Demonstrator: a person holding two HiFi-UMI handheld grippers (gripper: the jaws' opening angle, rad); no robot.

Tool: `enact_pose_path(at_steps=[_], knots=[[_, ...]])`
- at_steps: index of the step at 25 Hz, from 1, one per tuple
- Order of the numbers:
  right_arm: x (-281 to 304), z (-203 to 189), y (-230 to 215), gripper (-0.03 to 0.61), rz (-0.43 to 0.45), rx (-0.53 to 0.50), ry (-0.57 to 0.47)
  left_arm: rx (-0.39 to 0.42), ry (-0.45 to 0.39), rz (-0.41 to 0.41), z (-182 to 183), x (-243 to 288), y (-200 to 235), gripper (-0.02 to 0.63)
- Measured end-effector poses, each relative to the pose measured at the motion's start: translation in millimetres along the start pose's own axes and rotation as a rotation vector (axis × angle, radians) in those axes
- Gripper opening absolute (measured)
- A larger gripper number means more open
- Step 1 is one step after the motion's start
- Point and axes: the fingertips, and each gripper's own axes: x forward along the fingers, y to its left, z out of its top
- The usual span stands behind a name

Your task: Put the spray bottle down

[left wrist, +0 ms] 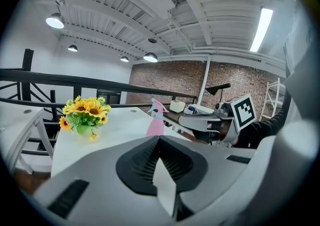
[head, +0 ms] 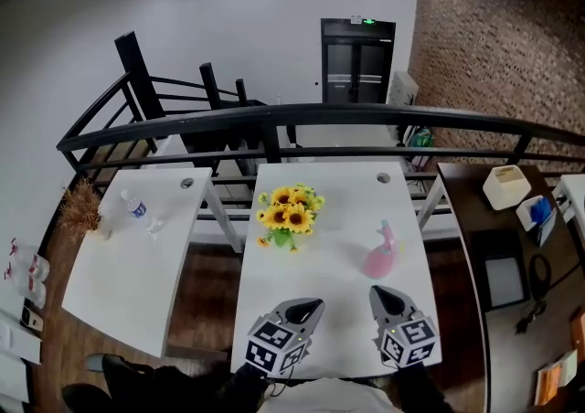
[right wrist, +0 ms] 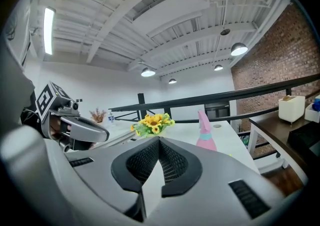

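A pink spray bottle [head: 381, 253] stands upright on the white table [head: 338, 219], right of the middle, with nothing holding it. Both grippers hover at the table's near edge, short of the bottle. My right gripper [head: 377, 292] is shut and empty, and the bottle [right wrist: 205, 132] stands ahead of it, slightly right. My left gripper [head: 315, 305] is shut and empty as well. From the left gripper view the bottle [left wrist: 156, 119] is ahead with the right gripper [left wrist: 210, 122] beside it. The right gripper view shows the left gripper [right wrist: 80, 130] at its left.
A vase of sunflowers [head: 288, 215] stands on the same table, left of the bottle. A second white table [head: 110, 265] at the left carries a water bottle [head: 134, 206] and a dried plant [head: 80, 206]. A black railing [head: 320, 114] runs behind. A dark desk [head: 489, 247] stands at right.
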Motion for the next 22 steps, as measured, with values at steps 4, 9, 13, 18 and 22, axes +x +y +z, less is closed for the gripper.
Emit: enact_pose_path(at_steps=[4, 9, 13, 18, 22], knots=[[0.4, 3.7, 2.4, -0.034, 0.008, -0.004, -0.002, -0.001, -0.003, 0.002, 2.2, -3.5, -1.5, -0.005], [1.5, 5.7, 2.6, -0.034, 0.011, -0.005, 0.005, -0.003, 0.000, 0.008, 2.7, -6.1, 1.7, -0.005], [1.8, 2.2, 2.3, -0.034, 0.016, -0.010, 0.006, -0.001, -0.002, 0.009, -0.2, -5.6, 1.0, -0.005], [3.7, 4.5, 1.2, -0.034, 0.018, -0.017, 0.010, 0.000, 0.000, 0.012, 0.4, -5.2, 2.0, -0.005], [4.1, 3.8, 1.3, -0.034, 0.019, -0.018, 0.010, -0.001, 0.001, 0.014, 0.0, -5.5, 2.7, -0.005]])
